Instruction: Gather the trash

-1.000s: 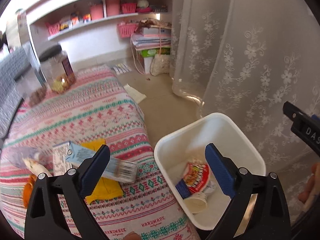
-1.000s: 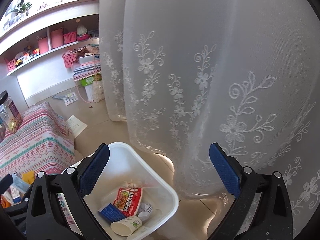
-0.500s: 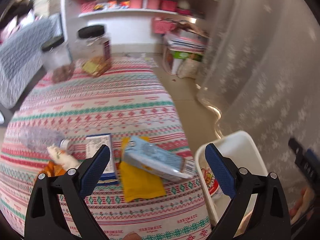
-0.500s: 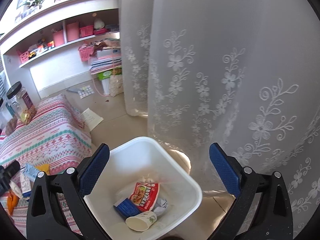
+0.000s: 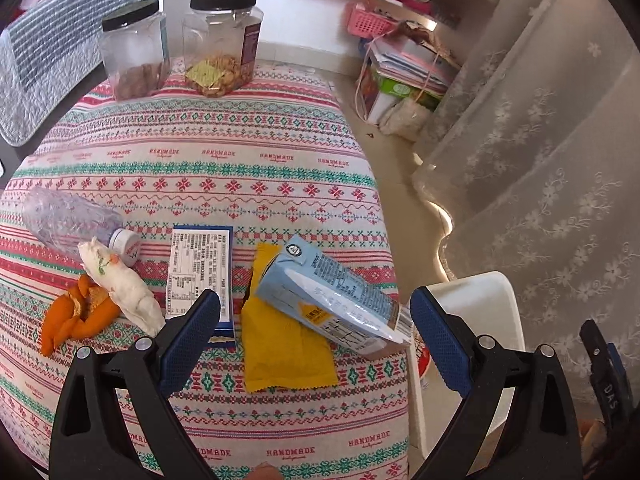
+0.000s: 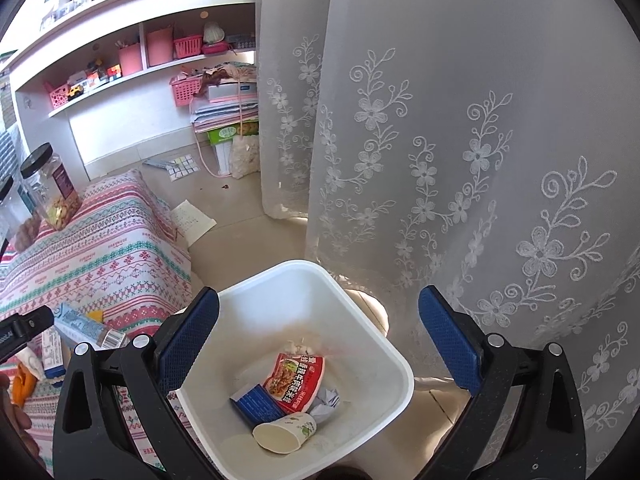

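Cloth point(image 5: 224, 168) with red and green stripes covers the table in the left wrist view, reaching from 9 to 6 o'clock. Two black-lidded jars point(image 5: 222, 40) stand at 11 o'clock, before a grey quilt point(image 5: 52, 48). A white shelf with pink baskets point(image 5: 366, 20) runs along 12 o'clock, and a lace curtain point(image 5: 540, 168) fills 2 to 4 o'clock. Trash lies near the centre: a blue carton point(image 5: 332, 300) tilted over a yellow wrapper point(image 5: 288, 356), a flat box point(image 5: 200, 268) just left of them, then a tissue point(image 5: 120, 284) touching orange peel point(image 5: 76, 312) and a clear bottle point(image 5: 72, 220) at 9 o'clock. The white bin point(image 5: 480, 292) peeks in at 4 o'clock, beside the table edge. The left gripper point(image 5: 316, 340) hangs spread wide above the carton, pinching nothing.

In the right wrist view the curtain point(image 6: 460, 140) takes up 12 to 5 o'clock and tan floor point(image 6: 248, 240) shows at the centre, with a paper sheet point(image 6: 192, 220) on it. The table point(image 6: 100, 240) sits at 9 o'clock. The bin point(image 6: 304, 276) stands at 6 o'clock holding a red packet point(image 6: 296, 380), a blue box point(image 6: 260, 400), crumpled paper point(image 6: 328, 400) and a paper cup point(image 6: 284, 434). The right gripper point(image 6: 318, 336) hovers over it, spread wide and empty.

Compared with a second ago, the left gripper has swung off the bin and over the table, so the carton now sits between its fingers point(image 5: 192, 336). The right gripper's view has tipped lower toward the bin.
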Action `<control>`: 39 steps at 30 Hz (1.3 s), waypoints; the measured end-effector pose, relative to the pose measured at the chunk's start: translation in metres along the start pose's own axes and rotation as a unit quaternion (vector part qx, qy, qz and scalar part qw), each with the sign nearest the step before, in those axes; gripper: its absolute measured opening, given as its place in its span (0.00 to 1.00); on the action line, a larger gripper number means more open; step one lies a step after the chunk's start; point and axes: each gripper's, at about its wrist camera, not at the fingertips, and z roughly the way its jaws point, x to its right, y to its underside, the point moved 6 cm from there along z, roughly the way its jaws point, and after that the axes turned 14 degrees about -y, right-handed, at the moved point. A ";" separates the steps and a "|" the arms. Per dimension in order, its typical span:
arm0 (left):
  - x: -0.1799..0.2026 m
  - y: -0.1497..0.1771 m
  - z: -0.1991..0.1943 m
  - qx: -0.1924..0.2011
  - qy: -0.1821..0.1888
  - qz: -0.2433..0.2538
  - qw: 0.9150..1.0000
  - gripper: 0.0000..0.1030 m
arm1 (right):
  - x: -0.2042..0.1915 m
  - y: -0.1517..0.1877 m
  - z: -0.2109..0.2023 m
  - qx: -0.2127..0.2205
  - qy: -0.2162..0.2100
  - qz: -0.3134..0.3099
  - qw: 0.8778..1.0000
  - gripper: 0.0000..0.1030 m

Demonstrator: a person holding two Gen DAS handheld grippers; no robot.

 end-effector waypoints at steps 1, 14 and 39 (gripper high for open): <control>-0.001 0.001 0.003 -0.005 0.001 -0.005 1.000 0.90 | -0.001 0.001 0.001 -0.001 0.000 -0.003 1.000 0.93; 0.021 0.013 0.055 -0.073 -0.049 -0.126 0.988 0.90 | 0.013 0.004 0.004 -0.014 0.007 -0.001 1.000 0.93; 0.043 -0.008 0.005 0.044 0.024 -0.036 0.998 0.39 | 0.022 -0.002 -0.007 -0.001 -0.004 0.011 1.000 0.93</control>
